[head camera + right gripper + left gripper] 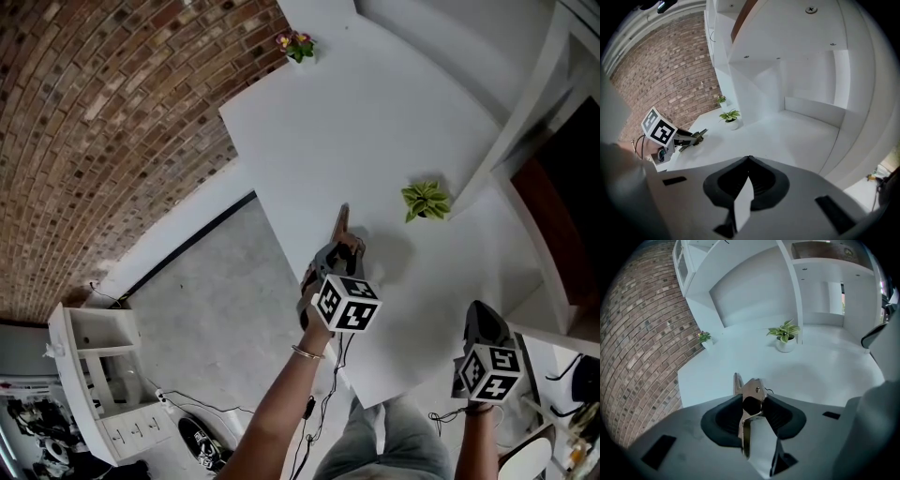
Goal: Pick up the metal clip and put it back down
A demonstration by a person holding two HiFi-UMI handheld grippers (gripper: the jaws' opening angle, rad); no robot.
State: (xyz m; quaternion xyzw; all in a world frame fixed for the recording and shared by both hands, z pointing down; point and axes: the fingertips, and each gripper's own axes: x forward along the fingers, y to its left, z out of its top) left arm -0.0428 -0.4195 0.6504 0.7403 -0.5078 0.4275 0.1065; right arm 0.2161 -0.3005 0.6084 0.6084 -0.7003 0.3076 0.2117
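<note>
My left gripper [752, 402] is shut on the metal clip [751, 391], whose silver tip pokes out past the dark jaws. In the head view the clip [341, 223] points away from me over the white table [375, 122], near its left edge, with my left gripper [341, 251] behind it and a faint shadow to the right. The right gripper view shows the clip [699, 135] held just above the tabletop. My right gripper [749, 161] is shut on nothing; it hangs off the table's near right corner [487, 339].
A small green plant in a white pot [426, 200] stands right of the clip. A tiny flower pot [298, 44] sits at the table's far corner. A brick wall [103, 103] runs on the left; a white shelf unit [103, 375] and cables lie on the floor.
</note>
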